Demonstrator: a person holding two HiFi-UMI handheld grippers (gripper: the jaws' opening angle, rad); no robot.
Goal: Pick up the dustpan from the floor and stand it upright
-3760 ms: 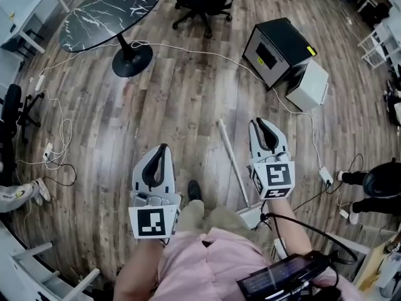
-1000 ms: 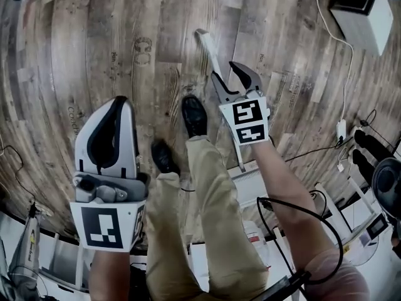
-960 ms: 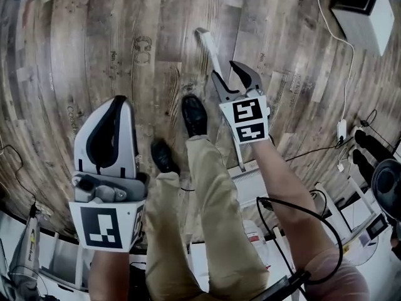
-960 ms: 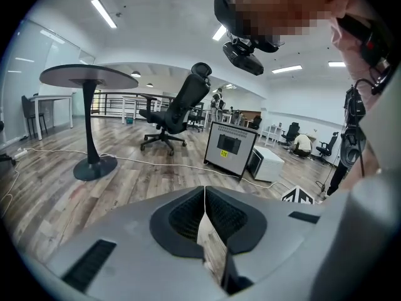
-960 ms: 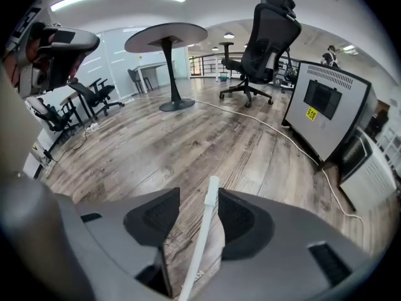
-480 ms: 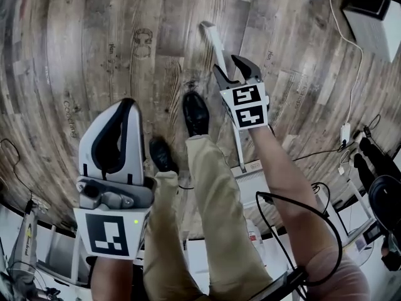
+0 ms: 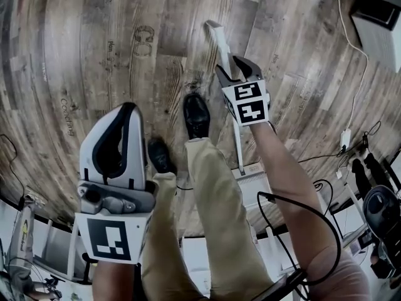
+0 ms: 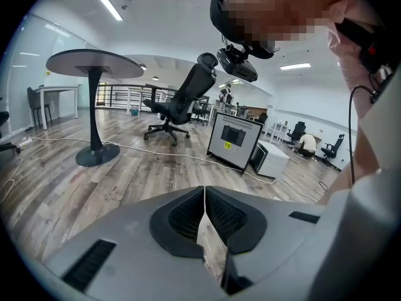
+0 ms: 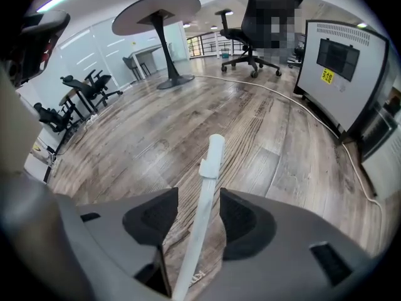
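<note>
The dustpan lies flat on the wood floor, its long white handle point(image 7: 216, 39) running back to the ribbed white pan point(image 7: 254, 182) beside the person's leg. My right gripper point(image 7: 233, 68) is open and straddles the handle near its far end. In the right gripper view the handle point(image 9: 207, 180) passes between the two pads with a gap on each side of it, at my right gripper point(image 9: 199, 215). My left gripper point(image 7: 122, 111) hangs shut and empty to the left, over bare floor. Its pads meet in the left gripper view point(image 8: 204, 196).
The person's two black shoes point(image 7: 196, 115) point(image 7: 161, 155) stand just left of the handle. A white cable point(image 7: 351, 105) crosses the floor at right. A grey cabinet point(image 9: 338, 68), a round pedestal table point(image 9: 160, 8) and an office chair point(image 9: 263, 17) stand farther off.
Since 3.8 s ago the view has dropped close to the floor and my right gripper has come down over the handle. In the last second it crept toward the handle's far end.
</note>
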